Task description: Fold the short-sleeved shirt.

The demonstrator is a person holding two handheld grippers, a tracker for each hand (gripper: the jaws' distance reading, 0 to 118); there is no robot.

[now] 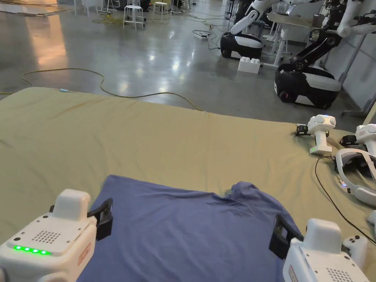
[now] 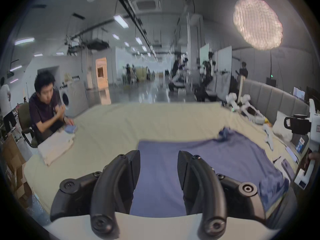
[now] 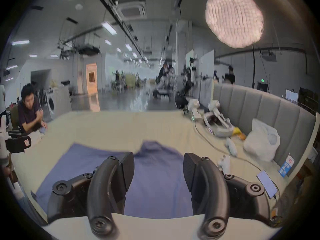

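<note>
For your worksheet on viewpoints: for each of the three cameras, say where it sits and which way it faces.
Head view: on the person's head, looking down and forward over the blue shirt; left gripper and right gripper show.
Left gripper view: rides the left gripper, facing across the bed; own open jaws show.
Right gripper view: rides the right gripper, facing likewise; own open jaws show.
Both gripper views share the shirt and a seated person.

The shirt (image 1: 176, 235) is soft, matt blue cloth; the bed (image 1: 147, 139) wears matt olive fabric; each hand-held gripper (image 2: 158, 171) has matt black plastic jaws; the floor (image 1: 147, 62) is glossy.
</note>
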